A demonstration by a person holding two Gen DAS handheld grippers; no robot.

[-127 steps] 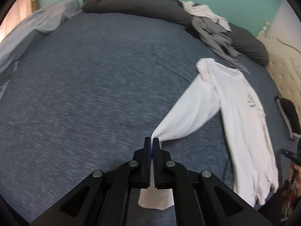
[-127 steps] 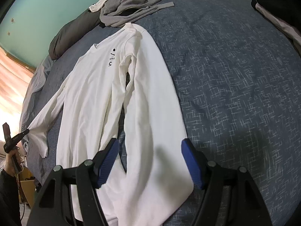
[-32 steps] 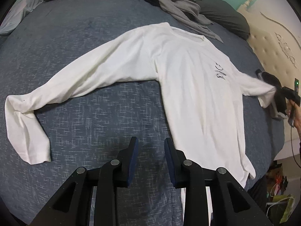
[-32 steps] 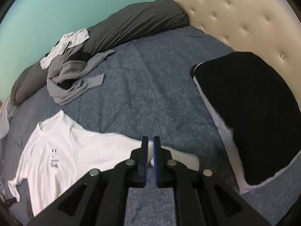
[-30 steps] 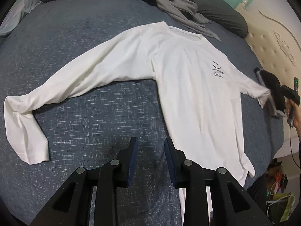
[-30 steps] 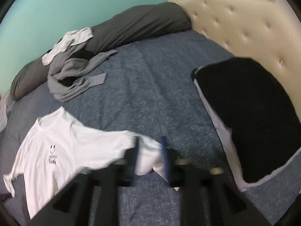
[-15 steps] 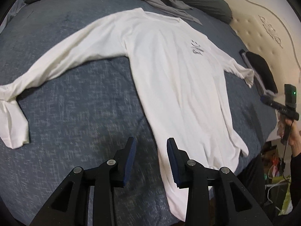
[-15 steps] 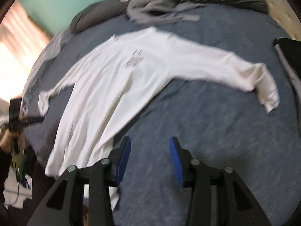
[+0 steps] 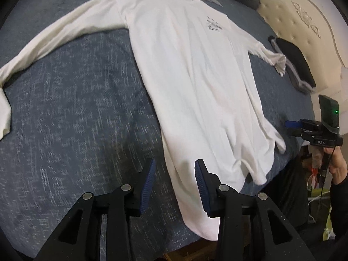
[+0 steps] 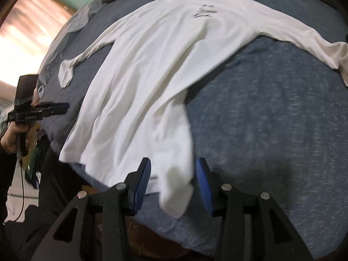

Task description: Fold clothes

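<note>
Now your white long-sleeved shirt (image 9: 195,69) lies face up on the blue bed (image 9: 71,117), sleeves spread, hem at the near edge. Your left gripper (image 9: 174,182) hangs over one hem corner, its jaws opening, gripping nothing. Your right gripper (image 10: 171,180) hangs over the other corner, jaws also opening, cloth below them but not pinched.
</note>
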